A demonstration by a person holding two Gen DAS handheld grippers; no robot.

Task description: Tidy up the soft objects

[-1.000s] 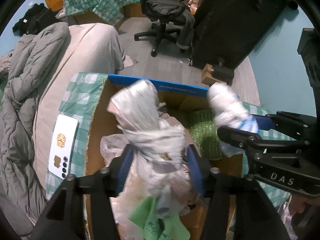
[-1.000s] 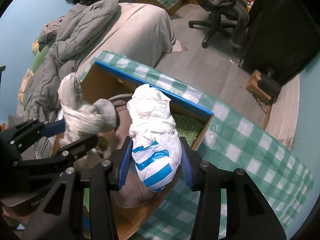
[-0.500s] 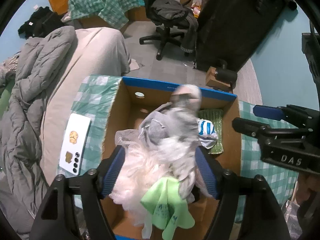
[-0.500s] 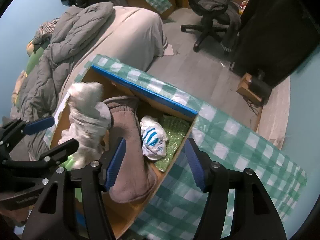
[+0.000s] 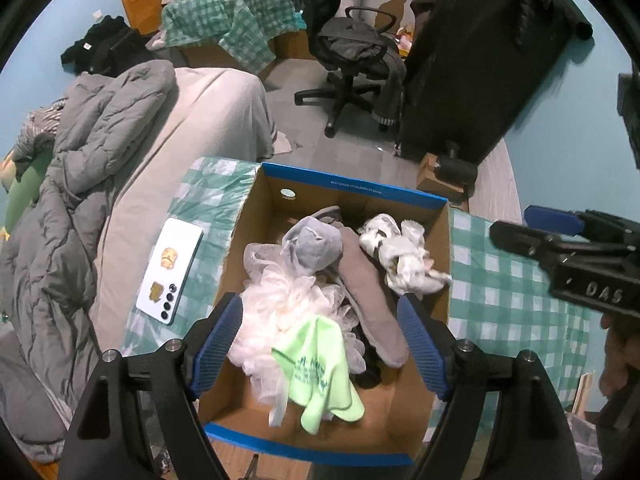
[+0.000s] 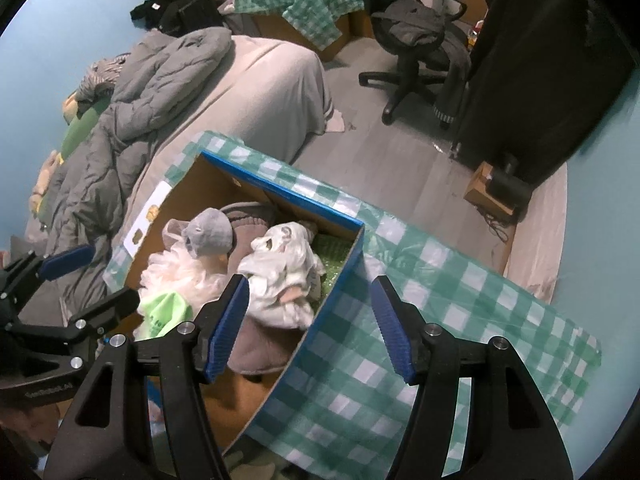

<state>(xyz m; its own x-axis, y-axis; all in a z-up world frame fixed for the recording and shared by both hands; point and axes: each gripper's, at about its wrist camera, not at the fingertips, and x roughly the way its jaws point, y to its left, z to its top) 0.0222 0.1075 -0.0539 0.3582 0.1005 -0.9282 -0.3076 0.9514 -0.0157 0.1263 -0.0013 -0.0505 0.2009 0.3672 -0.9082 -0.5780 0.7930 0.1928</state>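
I see my left claw [image 5: 320, 344] spread wide and holding nothing, poised over the near end of the box [image 5: 352, 190], and my right claw [image 6: 308, 326] just as wide and bare above the box's right wall and the checked cloth [image 6: 420, 320] on the worktop. Inside the box lie a white bundle [image 5: 400, 254] at the far right, a grey bundle [image 5: 316, 242] beside it, a brown sock [image 5: 372, 300] between them, a white puff [image 5: 280, 304] and a green cloth [image 5: 320, 368] at the near end. A phone [image 5: 170, 270] lies on the cloth left of the box.
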